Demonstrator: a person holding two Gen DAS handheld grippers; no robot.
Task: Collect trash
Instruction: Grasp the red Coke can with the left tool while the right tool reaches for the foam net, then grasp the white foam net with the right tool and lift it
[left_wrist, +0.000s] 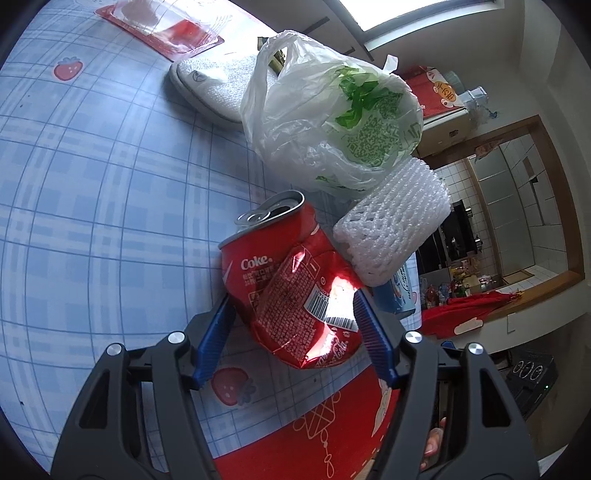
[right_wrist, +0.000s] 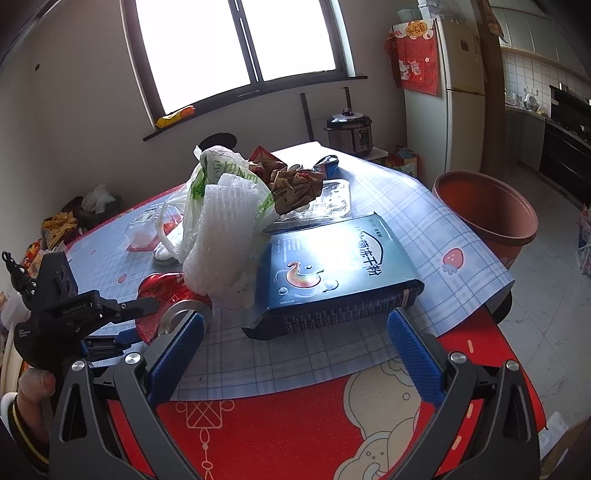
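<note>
One crushed red Coke can lies on its side on the counter, which is covered by a blue checked cloth with strawberry prints. The left claw has its two blue pads on either side of the can; they appear to touch its dented wall, so the claw looks clamped on the can.

Taking the can as the landmark: one white foam fruit net sits just beside it, touching its upper side. Beyond the net stands one white plastic bag with green print, bulging and knotted. Behind the bag lies one white shoe, and farther off one clear plastic tray on red card.

In the right wrist view, the right claw hangs with its two blue pads wide apart, holding nothing. One dark blue box with Chinese lettering lies flat just ahead of it, to the right of the can. The foam net and the bag stand between can and box. Behind them sit one crumpled brown paper wad and one clear flat tray.

One terracotta-coloured tub stands off the counter's far right edge. A person's hand grips the left tool's handle.
</note>
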